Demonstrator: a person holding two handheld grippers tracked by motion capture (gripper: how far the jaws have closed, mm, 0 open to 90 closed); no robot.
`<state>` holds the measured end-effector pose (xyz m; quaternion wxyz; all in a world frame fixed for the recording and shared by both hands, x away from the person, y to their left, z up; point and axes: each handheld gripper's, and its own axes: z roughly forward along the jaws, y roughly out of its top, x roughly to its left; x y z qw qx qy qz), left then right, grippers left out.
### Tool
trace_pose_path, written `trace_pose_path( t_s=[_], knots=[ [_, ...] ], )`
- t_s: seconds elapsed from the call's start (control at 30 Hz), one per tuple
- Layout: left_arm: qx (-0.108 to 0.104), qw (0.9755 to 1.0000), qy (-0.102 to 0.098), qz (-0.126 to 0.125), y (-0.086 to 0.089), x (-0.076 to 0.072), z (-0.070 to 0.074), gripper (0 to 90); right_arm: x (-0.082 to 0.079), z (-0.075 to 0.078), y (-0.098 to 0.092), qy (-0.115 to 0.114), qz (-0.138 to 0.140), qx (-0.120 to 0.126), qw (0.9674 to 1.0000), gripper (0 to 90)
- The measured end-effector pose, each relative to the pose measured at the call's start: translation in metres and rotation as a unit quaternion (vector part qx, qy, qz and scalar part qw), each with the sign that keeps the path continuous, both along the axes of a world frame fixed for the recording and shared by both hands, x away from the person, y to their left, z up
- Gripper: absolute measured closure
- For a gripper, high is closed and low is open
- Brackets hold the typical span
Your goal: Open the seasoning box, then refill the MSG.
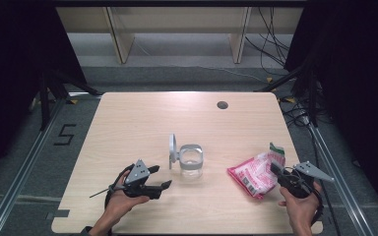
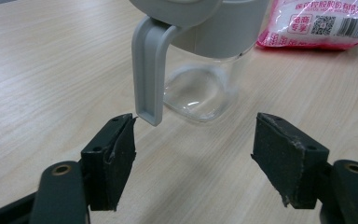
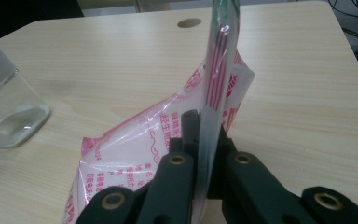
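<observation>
Pink-and-white bag [image 1: 256, 173] lies on the table [image 1: 128, 123], its sealed edge pinched flat between the jaws of the right tongs [image 1: 276, 168]; in the right gripper view the film [image 3: 216, 79] rises straight up out of the closed pads, the bulk of the bag slumped ahead and to the left of them. Glass jar [image 1: 191, 166] with grey collar stands well ahead of the right tongs, off to their left, flip lid [image 1: 173, 148] swung open and upright.

Left tongs [image 1: 163, 177]: jaws wide, nothing between them. In the left gripper view the jar's grey hanging tab [image 2: 147, 70] sits just ahead of the left-hand pad [image 2: 116, 154], not touching; jar base [image 2: 198, 93] is ahead, between the two pads' lines.

Judged step: bag secured, jar not yet steadied.

Risks:
- Grip is on thin film only. A quick lift could let the seal slide out of the pads, or stretch and tear it, since the contents hang below.
- Jar is unheld. If the bag swings against it, it may slide or tip.
- Closing the left tongs from here may catch the tab, not the body, and twist the jar round.
</observation>
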<state>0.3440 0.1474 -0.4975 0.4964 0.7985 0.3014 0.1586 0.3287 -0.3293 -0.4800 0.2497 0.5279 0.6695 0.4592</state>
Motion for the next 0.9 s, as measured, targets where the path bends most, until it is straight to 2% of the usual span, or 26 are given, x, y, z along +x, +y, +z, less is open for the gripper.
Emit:
trace_pose_path(
  t_s=[0.03,0.07,0.1,0.17,0.23,0.27,0.33,0.4,0.43,0.5,0.53,0.57,0.63,0.67,0.73,0.77,0.8,0.83,0.9],
  knots=[
    [-0.001,1.0000,0.000,0.000,0.000,0.000,0.000,29.2,-0.001,0.002,0.002,-0.006,0.006,0.000,1.0000,90.0],
    [-0.001,1.0000,0.000,0.000,0.000,0.000,0.000,29.2,-0.004,0.003,0.006,0.005,0.000,0.018,0.9998,90.0],
    [-0.001,1.0000,0.000,0.000,0.000,0.000,0.000,29.2,-0.002,0.003,0.005,-0.012,0.003,0.005,0.9999,90.0],
    [0.000,1.0000,0.000,-0.001,0.000,0.000,0.000,29.1,-0.004,0.004,0.007,-0.017,0.013,0.017,0.9996,90.0],
    [0.001,1.0000,0.000,-0.001,0.000,0.000,0.000,29.2,-0.004,0.005,0.007,-0.014,0.016,0.015,0.9997,90.0],
    [0.000,1.0000,0.001,-0.001,-0.001,0.000,0.000,29.2,-0.007,0.007,0.011,-0.025,0.014,0.017,0.9995,90.0],
    [-0.006,1.0000,0.006,0.000,-0.002,0.000,0.000,29.2,-0.008,0.009,0.013,-0.023,0.018,0.021,0.9994,90.0],
    [-0.008,0.9999,0.010,0.002,-0.002,-0.001,-0.001,29.2,-0.009,0.011,0.015,-0.034,0.038,0.016,0.9986,90.0],
    [-0.006,0.9999,0.007,0.004,-0.002,-0.001,0.000,29.2,-0.011,0.012,0.018,-0.028,0.029,0.025,0.9989,90.0],
    [-0.005,1.0000,0.007,0.003,-0.002,-0.001,0.000,29.2,-0.011,0.013,0.018,-0.044,0.036,0.019,0.9982,90.0],
    [-0.002,1.0000,0.004,0.000,-0.002,0.000,0.001,29.2,-0.013,0.015,0.018,-0.041,0.039,0.021,0.9982,90.0],
    [-0.005,1.0000,0.002,-0.004,-0.002,0.000,0.000,29.2,-0.013,0.016,0.019,-0.048,0.039,0.031,0.9976,90.0],
    [-0.003,1.0000,0.003,-0.004,-0.002,0.001,0.000,29.2,-0.013,0.017,0.018,-0.047,0.044,0.024,0.9976,90.0],
    [-0.004,1.0000,0.003,-0.004,-0.002,0.001,0.000,29.2,-0.015,0.019,0.020,-0.037,0.043,0.030,0.9979,90.0],
    [0.001,1.0000,0.002,-0.006,-0.002,0.001,0.000,29.2,-0.016,0.022,0.023,-0.051,0.053,0.022,0.9971,90.0],
    [-0.001,1.0000,0.003,-0.007,-0.003,0.000,-0.001,29.2,-0.017,0.023,0.024,-0.047,0.060,0.027,0.9967,90.0],
    [-0.003,1.0000,0.009,0.000,-0.004,-0.001,-0.001,29.2,-0.017,0.024,0.026,-0.051,0.050,0.027,0.9971,90.0],
    [-0.010,0.9999,0.011,-0.002,-0.005,-0.002,-0.002,29.2,-0.017,0.025,0.026,-0.048,0.061,0.028,0.9966,90.0],
    [-0.004,0.9999,0.010,-0.003,-0.005,-0.003,-0.001,29.2,-0.018,0.026,0.027,-0.055,0.056,0.025,0.9966,90.0]
  ],
)
